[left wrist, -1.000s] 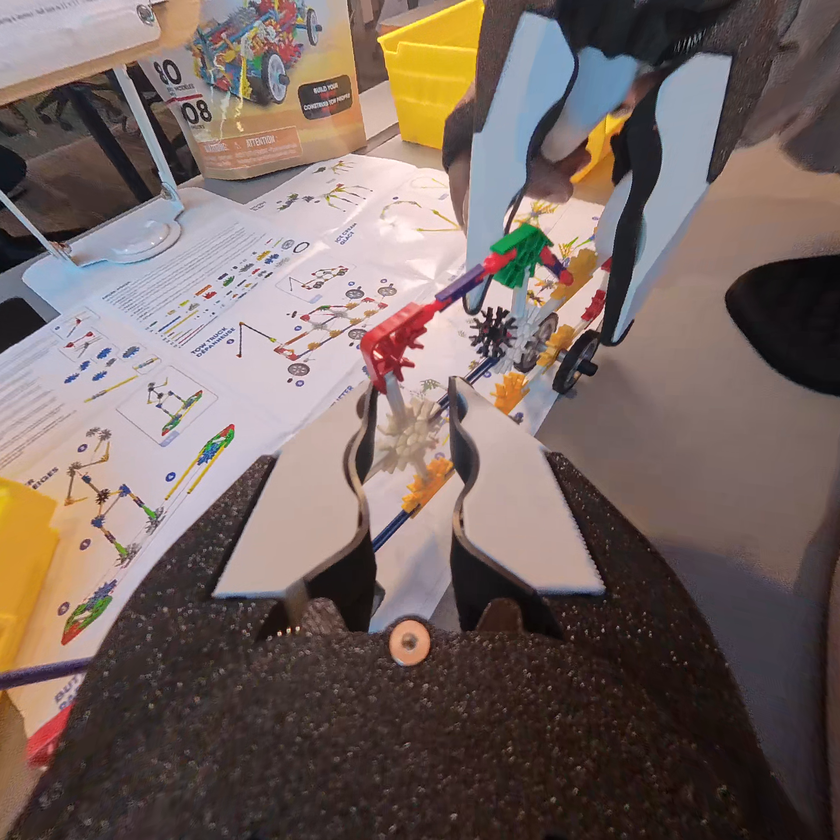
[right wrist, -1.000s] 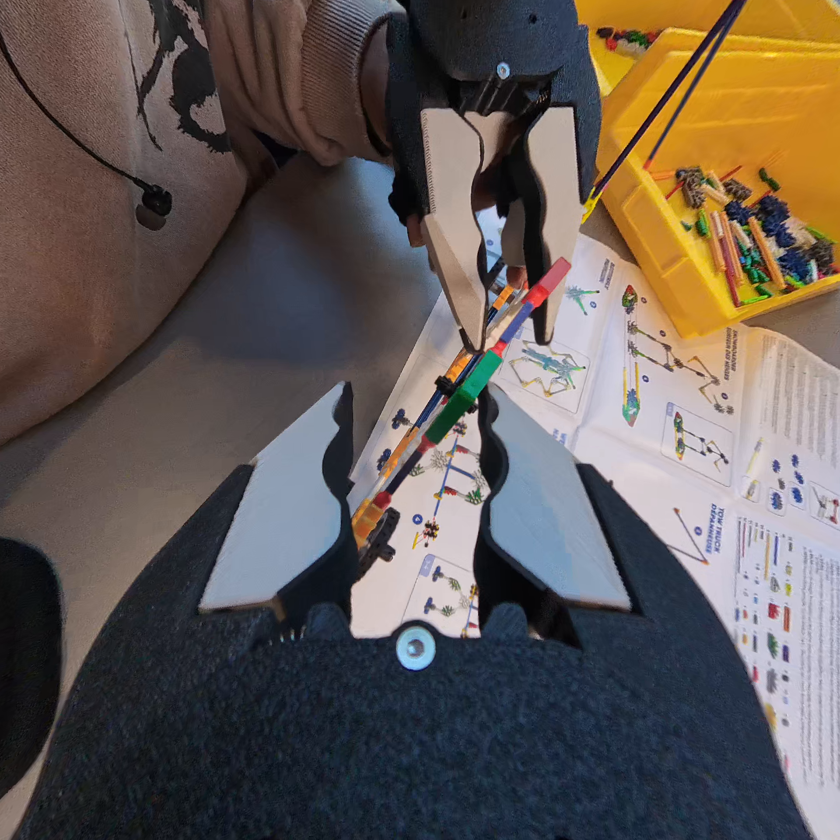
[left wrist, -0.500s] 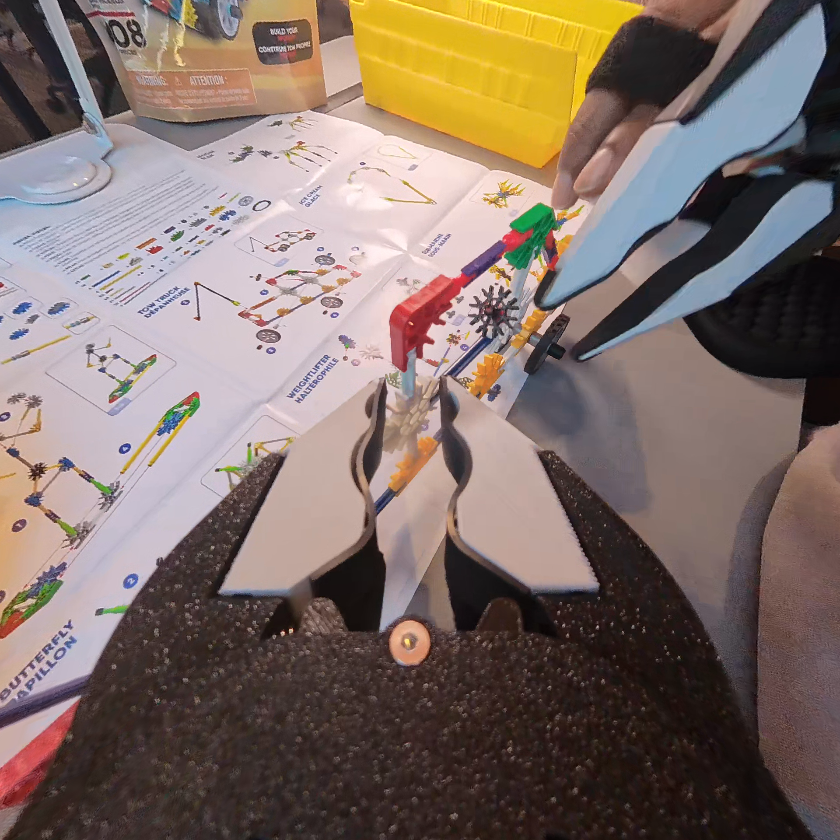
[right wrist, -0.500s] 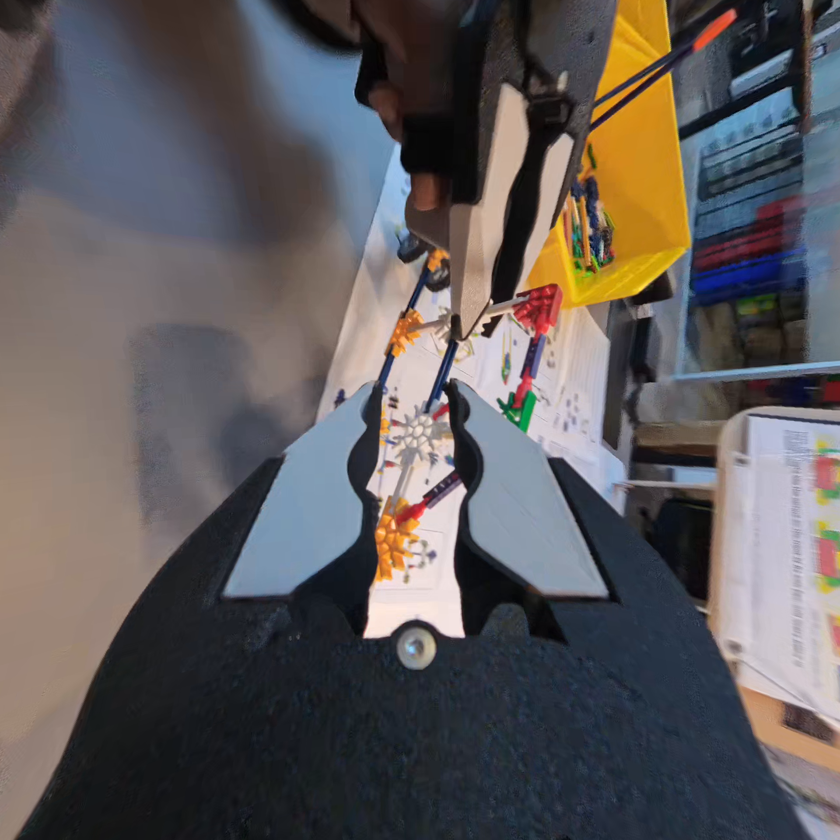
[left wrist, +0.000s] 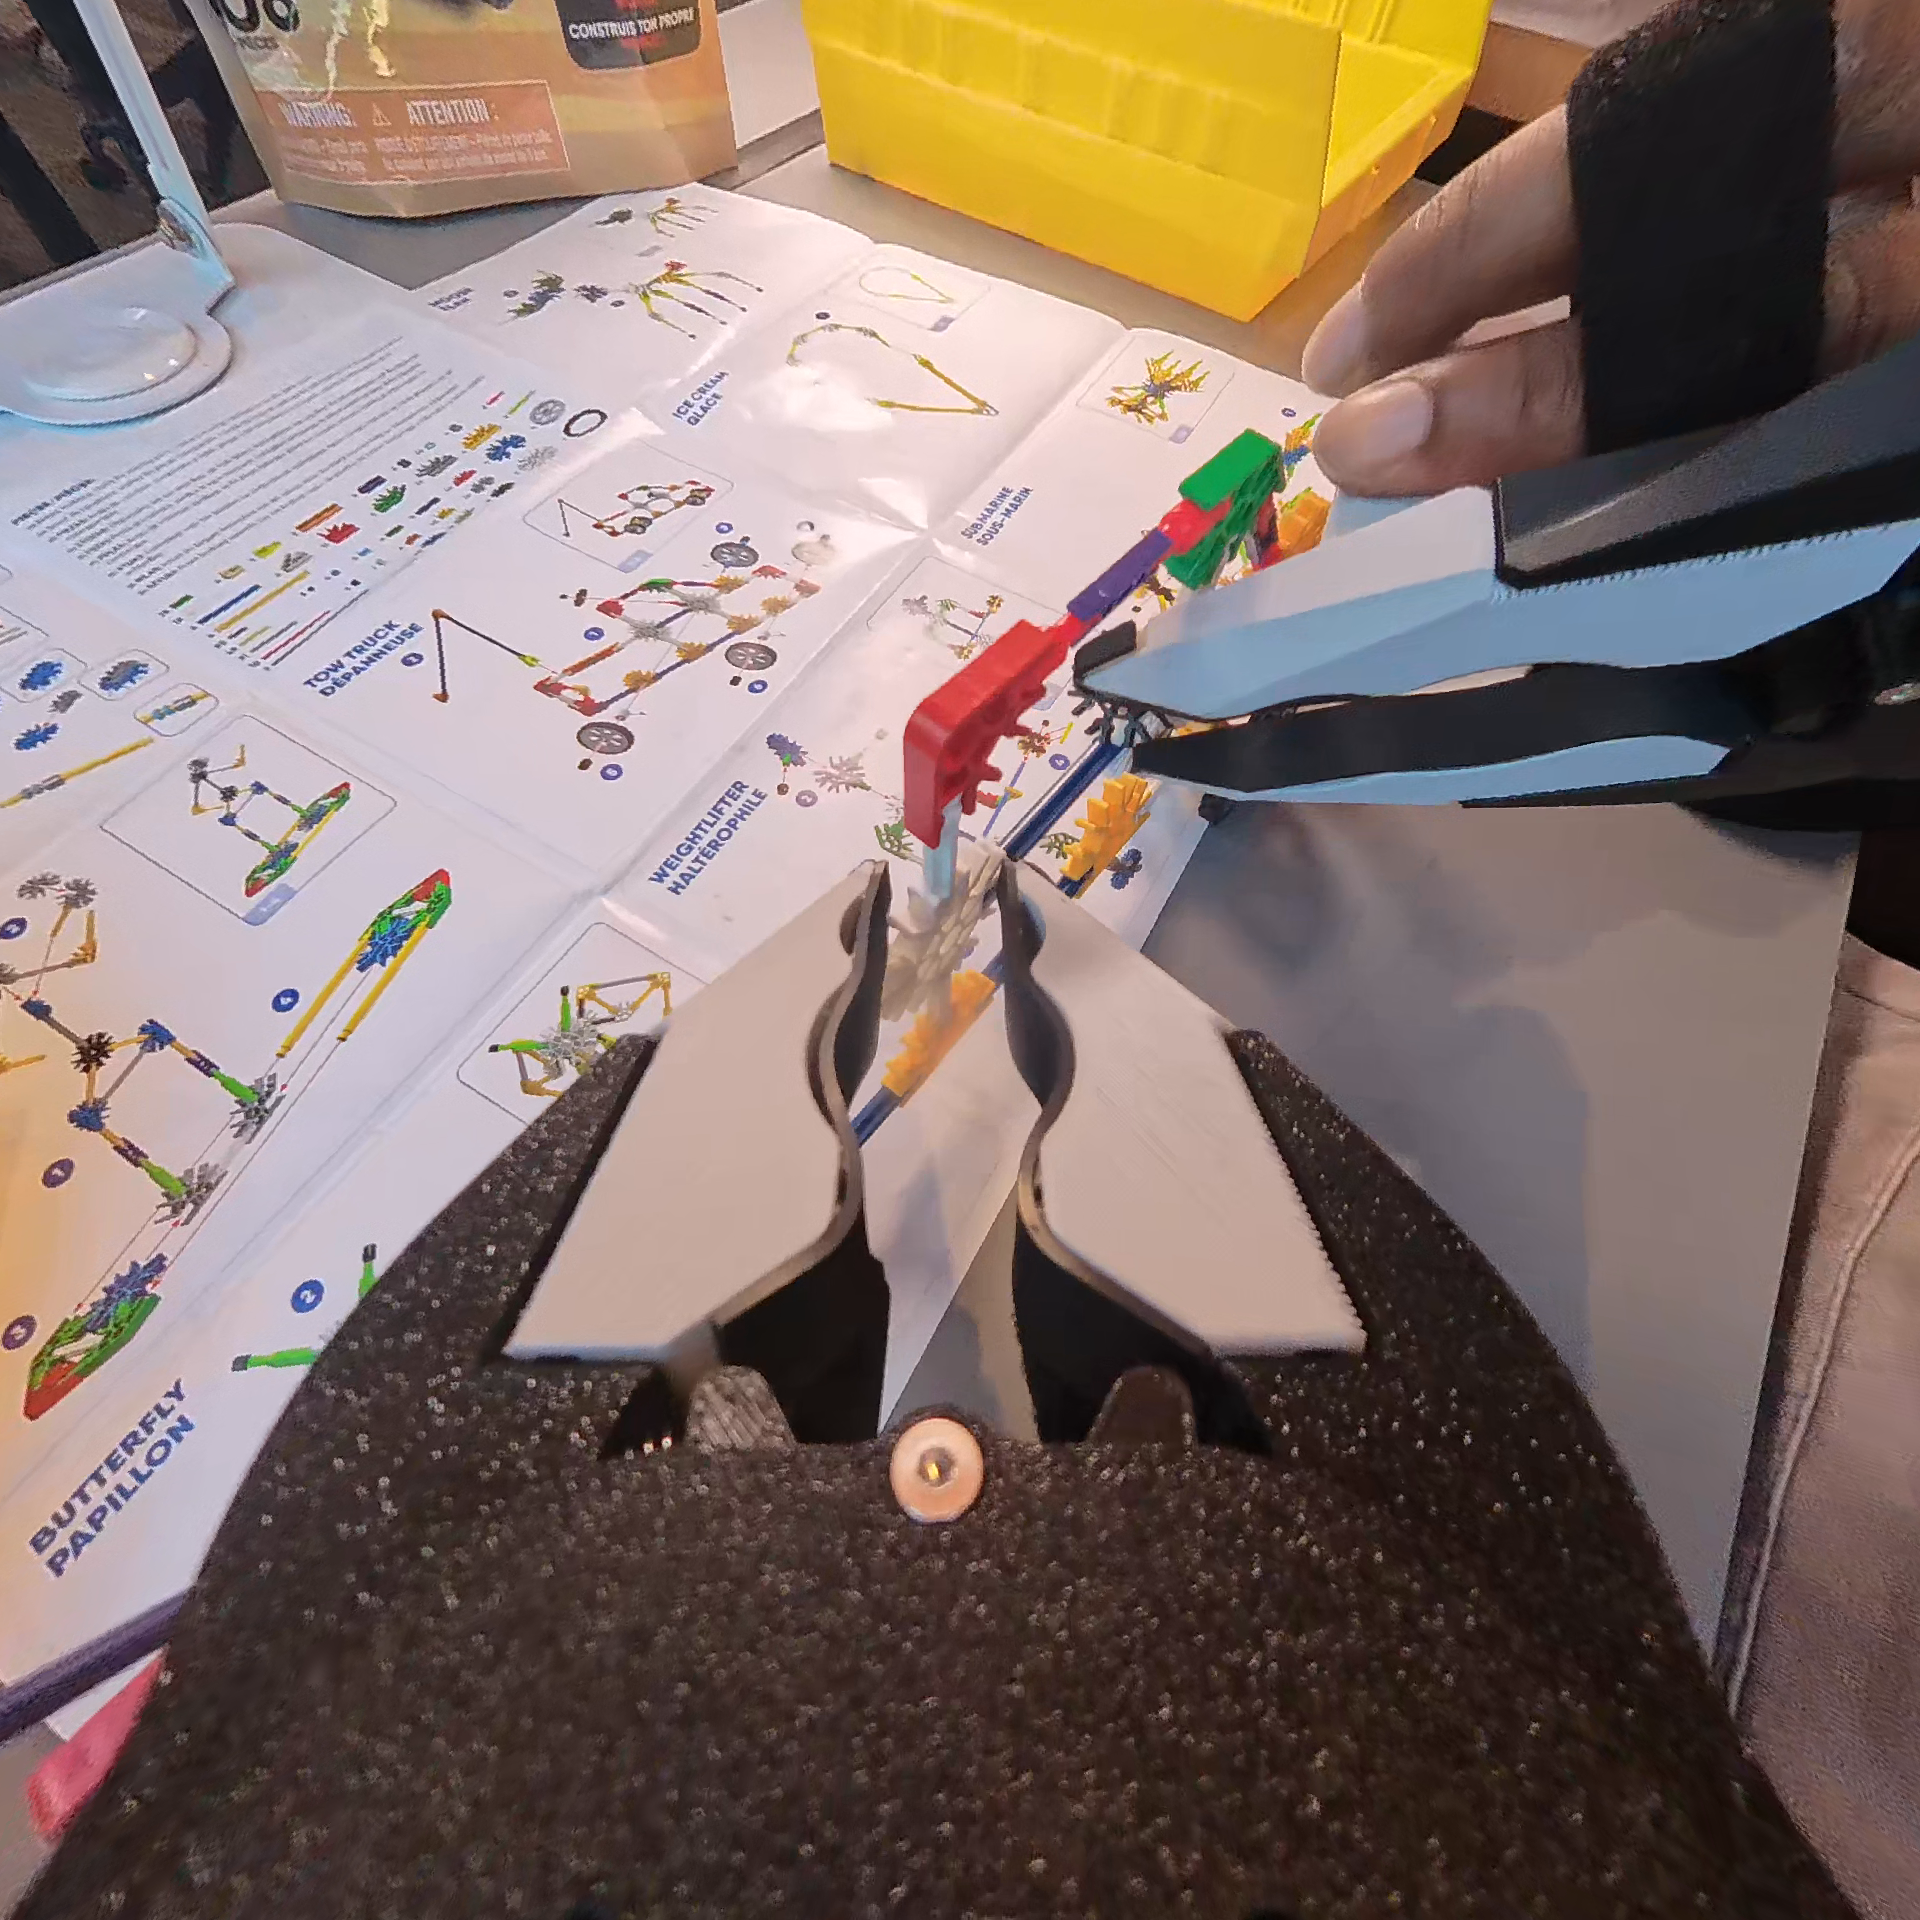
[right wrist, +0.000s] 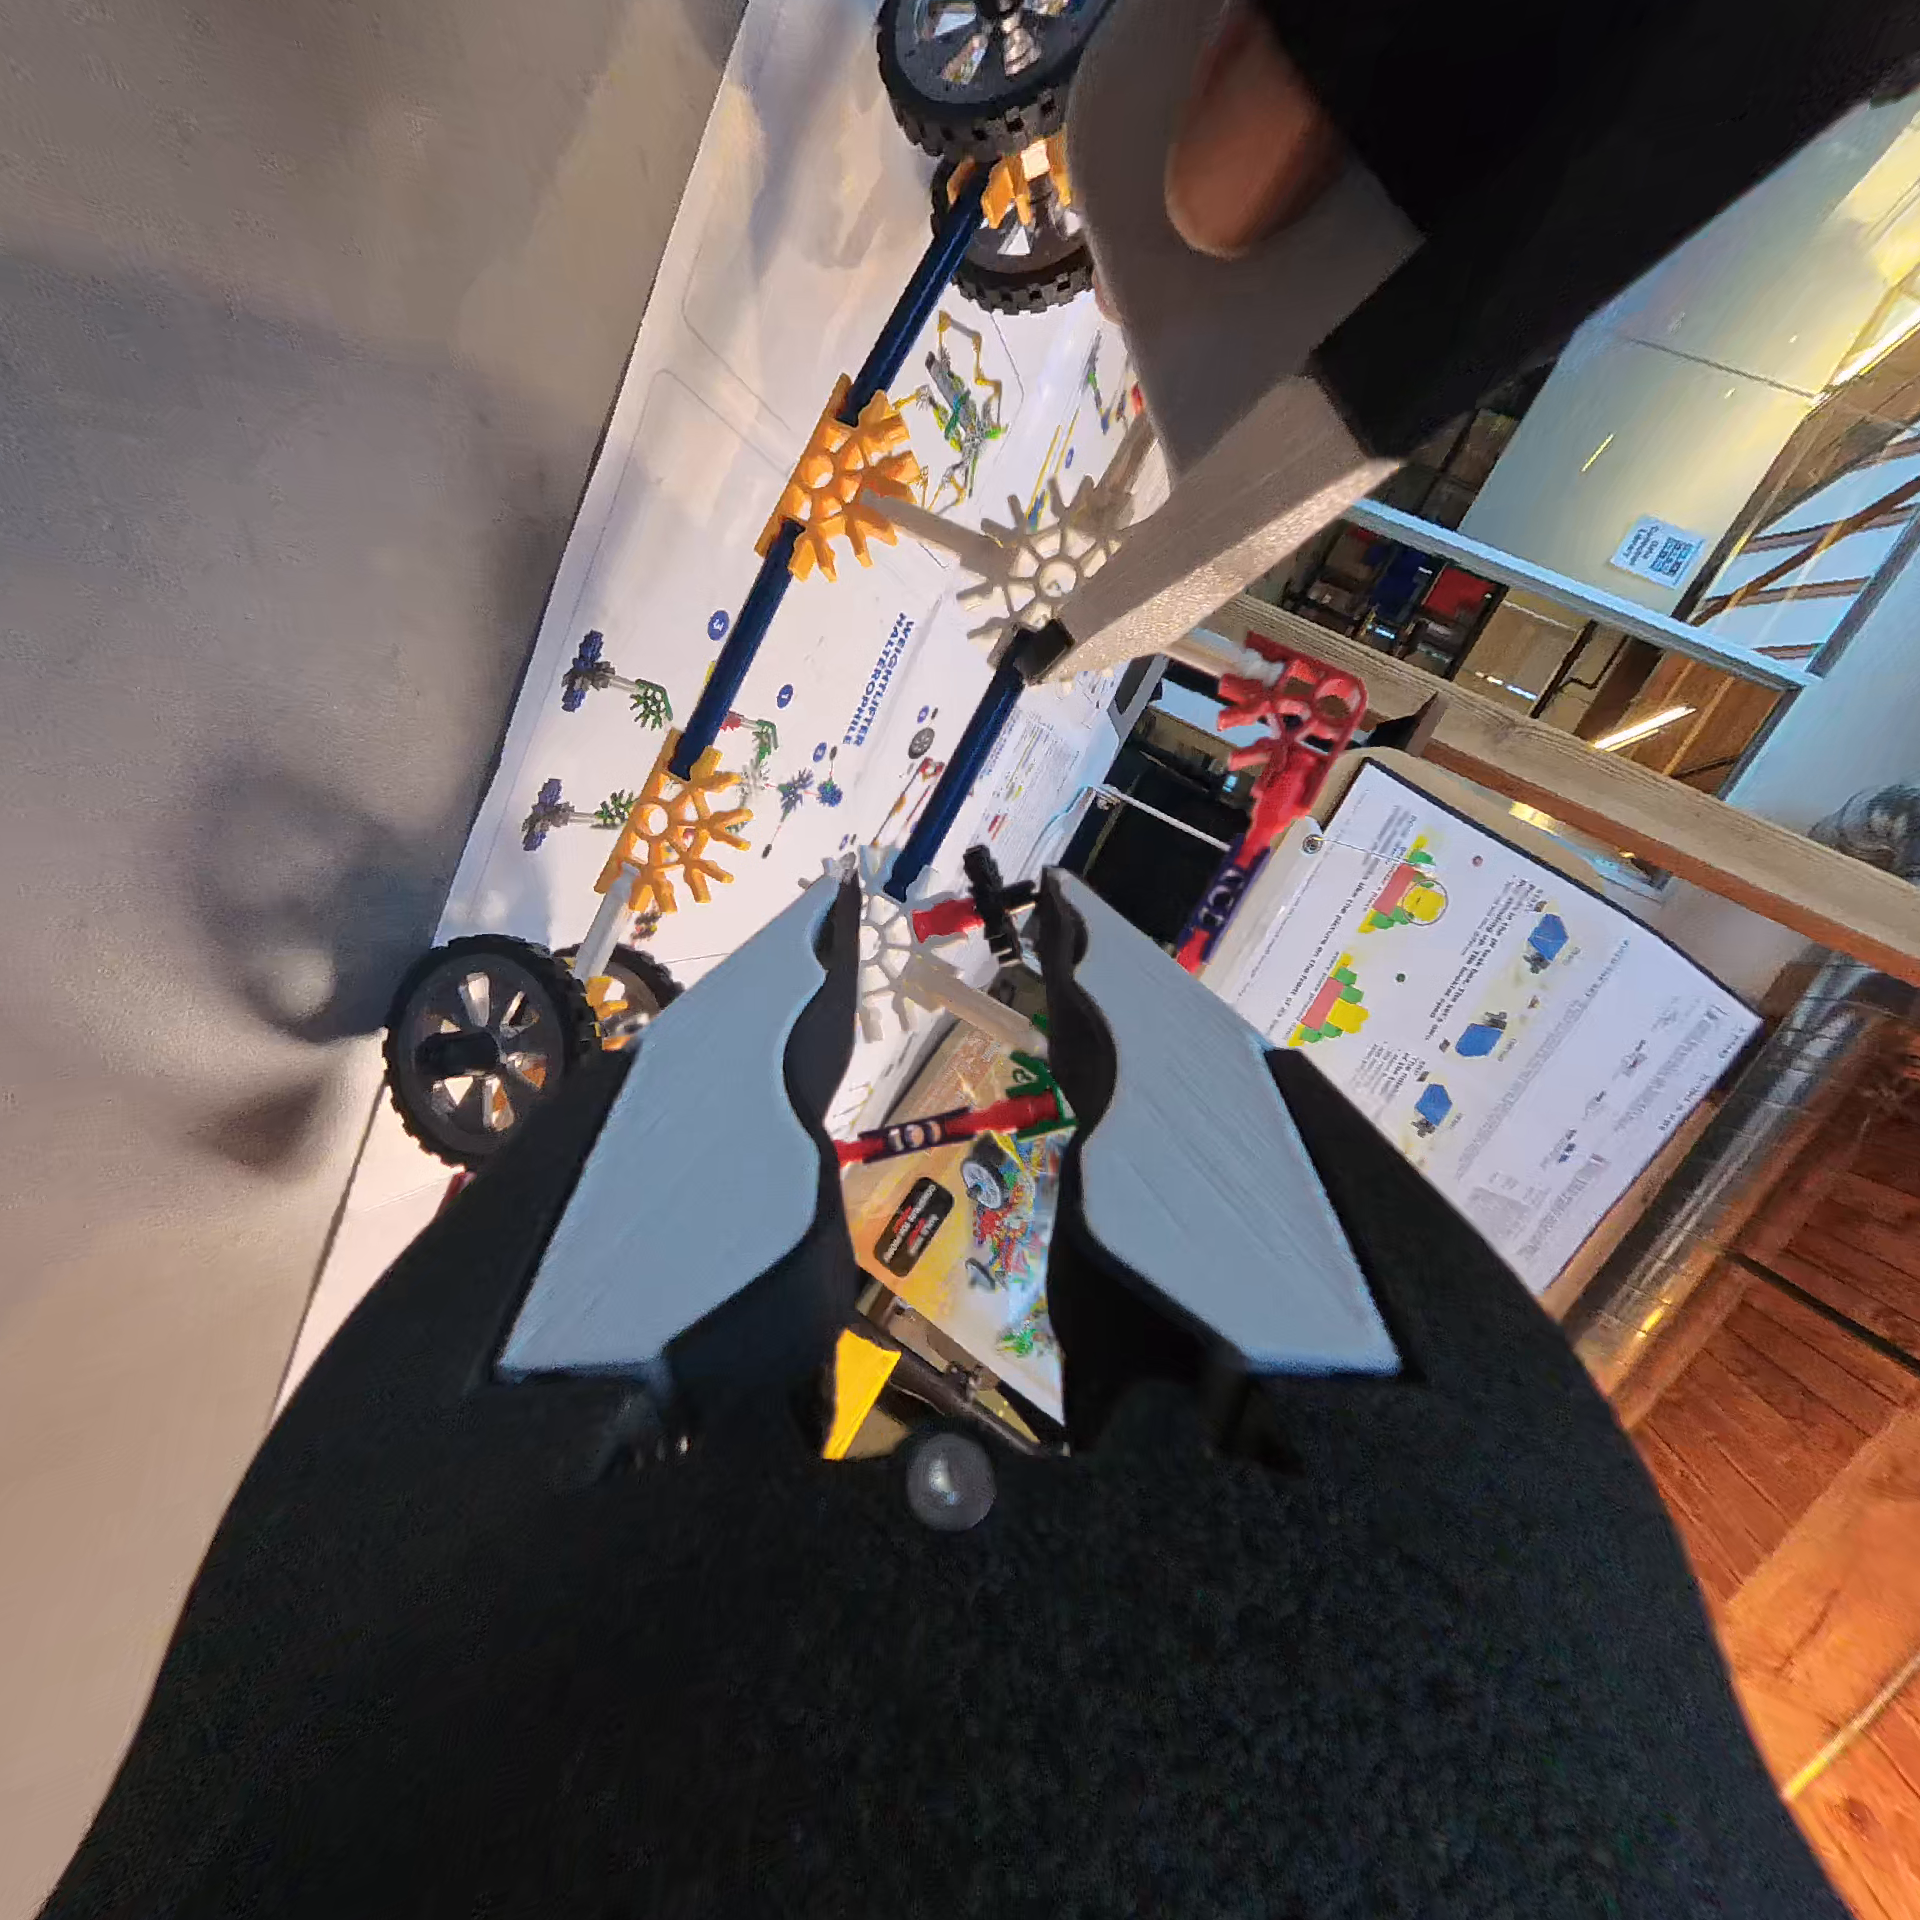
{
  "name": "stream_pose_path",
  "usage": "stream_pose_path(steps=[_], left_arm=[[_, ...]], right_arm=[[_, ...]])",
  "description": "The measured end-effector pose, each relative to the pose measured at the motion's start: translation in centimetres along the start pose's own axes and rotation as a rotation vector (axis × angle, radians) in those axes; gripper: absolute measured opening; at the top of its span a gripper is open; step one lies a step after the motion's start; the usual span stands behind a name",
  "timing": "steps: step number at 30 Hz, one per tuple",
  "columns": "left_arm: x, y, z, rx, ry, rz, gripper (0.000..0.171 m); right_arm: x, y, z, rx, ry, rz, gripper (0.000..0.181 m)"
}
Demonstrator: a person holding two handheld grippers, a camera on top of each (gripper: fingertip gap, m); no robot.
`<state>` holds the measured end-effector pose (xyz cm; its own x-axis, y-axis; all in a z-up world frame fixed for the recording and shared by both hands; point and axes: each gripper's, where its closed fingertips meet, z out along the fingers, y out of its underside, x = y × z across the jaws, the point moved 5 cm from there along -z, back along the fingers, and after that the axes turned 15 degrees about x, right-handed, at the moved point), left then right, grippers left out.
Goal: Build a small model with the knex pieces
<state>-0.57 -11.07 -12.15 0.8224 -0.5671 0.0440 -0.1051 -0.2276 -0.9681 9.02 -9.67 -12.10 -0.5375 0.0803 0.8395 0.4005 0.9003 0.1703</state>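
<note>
We pinch the white snowflake piece (left wrist: 935, 940) in our left gripper (left wrist: 940, 883), steadying the toy car (left wrist: 1091, 707) on the instruction sheet (left wrist: 416, 623), while our right gripper (right wrist: 951, 914) closes around another white hub.

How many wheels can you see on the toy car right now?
4 wheels. Two at the far end: one at the top edge, one just below it. Two at the near end: one in front, one partly hidden behind it.
</note>
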Motion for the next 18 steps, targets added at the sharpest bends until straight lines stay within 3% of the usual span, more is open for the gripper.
stream_pose_path(steps=[18], left_arm=[[0.43,0.18,0.49,0.01,0.004,0.016,0.013]], right_arm=[[-0.45,0.23,-0.05,-0.106,-0.049,-0.189,0.023]])
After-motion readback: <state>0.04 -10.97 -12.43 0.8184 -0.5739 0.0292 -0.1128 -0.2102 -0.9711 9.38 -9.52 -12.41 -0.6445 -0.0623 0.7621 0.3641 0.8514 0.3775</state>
